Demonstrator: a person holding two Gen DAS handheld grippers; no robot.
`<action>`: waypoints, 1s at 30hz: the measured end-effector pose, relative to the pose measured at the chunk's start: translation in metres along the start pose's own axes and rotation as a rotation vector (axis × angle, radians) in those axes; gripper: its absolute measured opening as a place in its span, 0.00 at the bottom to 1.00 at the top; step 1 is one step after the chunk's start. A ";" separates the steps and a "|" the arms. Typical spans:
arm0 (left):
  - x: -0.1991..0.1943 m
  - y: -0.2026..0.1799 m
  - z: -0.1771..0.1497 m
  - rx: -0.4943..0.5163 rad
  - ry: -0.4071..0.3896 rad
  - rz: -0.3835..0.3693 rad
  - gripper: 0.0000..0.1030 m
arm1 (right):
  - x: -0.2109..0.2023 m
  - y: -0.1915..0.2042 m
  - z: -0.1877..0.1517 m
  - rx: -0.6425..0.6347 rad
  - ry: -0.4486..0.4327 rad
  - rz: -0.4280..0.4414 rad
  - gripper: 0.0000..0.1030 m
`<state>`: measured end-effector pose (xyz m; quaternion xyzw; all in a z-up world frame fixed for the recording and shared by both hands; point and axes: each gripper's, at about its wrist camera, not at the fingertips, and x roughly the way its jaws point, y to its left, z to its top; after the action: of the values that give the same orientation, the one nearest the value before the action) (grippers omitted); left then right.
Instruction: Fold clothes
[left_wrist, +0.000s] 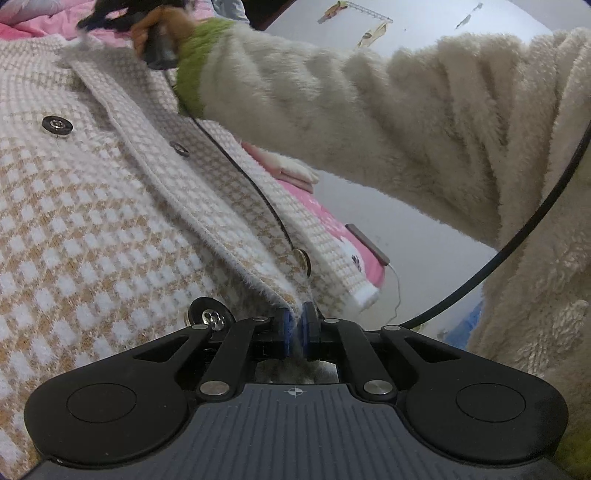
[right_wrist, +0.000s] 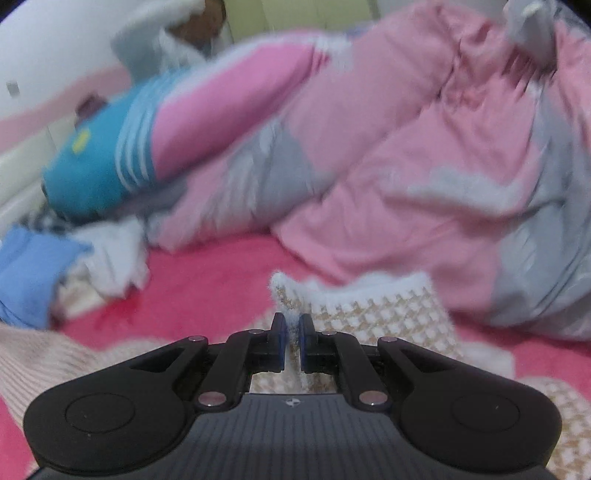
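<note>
Cardigan (left_wrist: 92, 221) lies spread on the bed (right_wrist: 207, 288). Left gripper (left_wrist: 294, 325) pinches its front edge near the hem corner; right gripper (right_wrist: 293, 339) is clamped on another edge. Fold apparently mid-carry; next, lay both edges across evenly.

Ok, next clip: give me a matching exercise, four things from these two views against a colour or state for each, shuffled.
Things:
1. left tongs
2. fluffy cream sleeve's cuff
3. round coat button
4. folded striped cushion

States or colours:
A. green
B. dark with a metal centre
C. blue and pink
D. shut on the hem of the beige-and-white checked knit coat

Pairs: 1-D, 2-A, 3-B, 4-C. The right tongs also pinch a checked edge of the coat.
</note>
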<state>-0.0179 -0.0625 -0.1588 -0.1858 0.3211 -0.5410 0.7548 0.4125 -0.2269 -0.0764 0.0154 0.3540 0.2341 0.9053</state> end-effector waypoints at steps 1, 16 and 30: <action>0.001 0.000 0.000 -0.001 0.003 0.001 0.04 | 0.010 0.000 -0.006 -0.019 0.023 -0.015 0.07; -0.010 0.017 0.001 -0.098 0.006 -0.036 0.04 | -0.219 -0.029 -0.020 0.051 -0.142 -0.079 0.40; -0.019 0.021 0.001 -0.148 0.029 -0.004 0.05 | -0.443 0.086 -0.244 0.008 -0.116 -0.375 0.39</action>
<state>-0.0066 -0.0374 -0.1658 -0.2338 0.3706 -0.5199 0.7333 -0.0644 -0.3766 0.0384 -0.0339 0.2988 0.0588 0.9519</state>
